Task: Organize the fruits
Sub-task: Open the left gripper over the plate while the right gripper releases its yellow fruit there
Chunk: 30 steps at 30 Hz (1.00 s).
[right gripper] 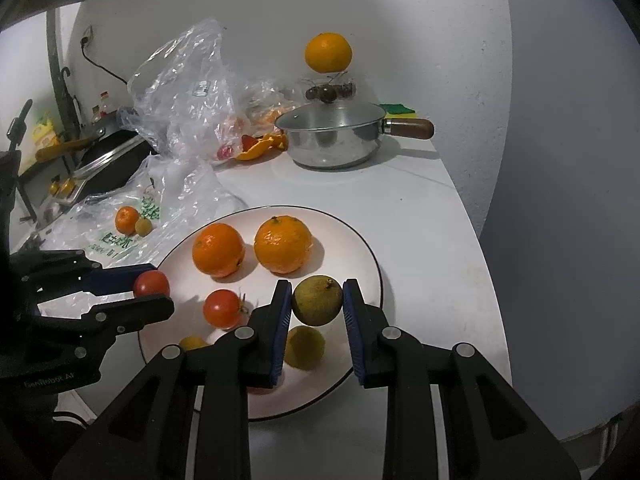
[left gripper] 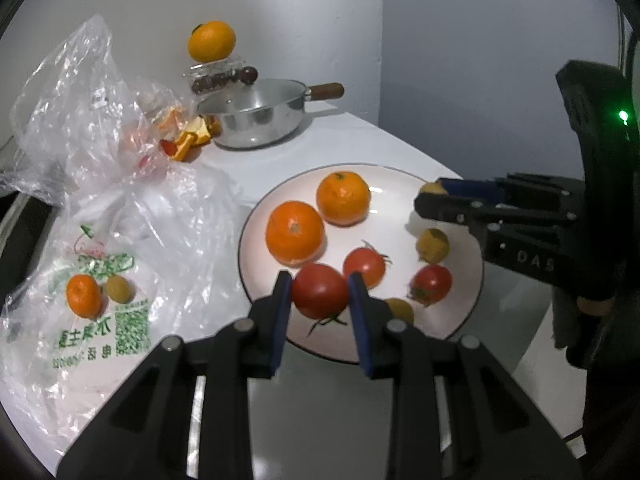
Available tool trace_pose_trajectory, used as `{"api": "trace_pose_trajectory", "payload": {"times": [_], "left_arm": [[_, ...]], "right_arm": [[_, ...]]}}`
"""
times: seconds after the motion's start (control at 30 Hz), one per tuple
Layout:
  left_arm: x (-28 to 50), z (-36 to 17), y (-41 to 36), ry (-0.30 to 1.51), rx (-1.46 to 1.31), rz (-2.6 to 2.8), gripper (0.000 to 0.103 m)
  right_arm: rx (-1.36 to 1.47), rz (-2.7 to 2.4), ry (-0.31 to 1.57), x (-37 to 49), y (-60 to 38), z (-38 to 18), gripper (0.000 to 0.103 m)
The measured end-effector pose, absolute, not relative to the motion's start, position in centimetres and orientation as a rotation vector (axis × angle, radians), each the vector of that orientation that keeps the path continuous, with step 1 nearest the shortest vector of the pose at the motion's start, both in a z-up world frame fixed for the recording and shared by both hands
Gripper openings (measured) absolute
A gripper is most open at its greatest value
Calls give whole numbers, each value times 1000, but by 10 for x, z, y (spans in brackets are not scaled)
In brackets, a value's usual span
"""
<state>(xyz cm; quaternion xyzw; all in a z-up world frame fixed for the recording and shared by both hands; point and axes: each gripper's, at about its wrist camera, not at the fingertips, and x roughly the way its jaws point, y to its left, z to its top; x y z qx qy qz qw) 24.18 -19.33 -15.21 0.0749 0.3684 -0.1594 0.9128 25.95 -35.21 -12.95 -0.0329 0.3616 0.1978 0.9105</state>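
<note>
Red tomato (left gripper: pixel 319 290) sits clamped between the blue pads of my left gripper (left gripper: pixel 320 292), at the near edge of the white plate (left gripper: pixel 400 184). My right gripper (right gripper: pixel 317 300) grasps a yellow-green fruit (right gripper: pixel 317 300), held just above the plate's right side. On the plate I see two oranges (right gripper: pixel 218 250) side by side, further tomatoes (right gripper: pixel 222 308) and small yellow-green fruits (left gripper: pixel 432 245). A plastic bag (left gripper: pixel 100 208) lies left of the plate; a steel pot (right gripper: pixel 332 136) stands behind it.

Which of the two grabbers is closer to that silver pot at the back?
Right, by a small margin. The right gripper holds a yellow-green fruit over the plate's pot-side edge; the left gripper sits farther from the pot.
</note>
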Motion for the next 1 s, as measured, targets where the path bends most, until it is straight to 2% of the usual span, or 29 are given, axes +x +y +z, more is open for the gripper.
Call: {"api": "trace_pose_trajectory", "payload": {"times": [1.0], "left_arm": [[250, -159, -194, 798, 158, -302, 30]], "right_arm": [[-88, 396, 776, 278, -346, -142, 28]]}}
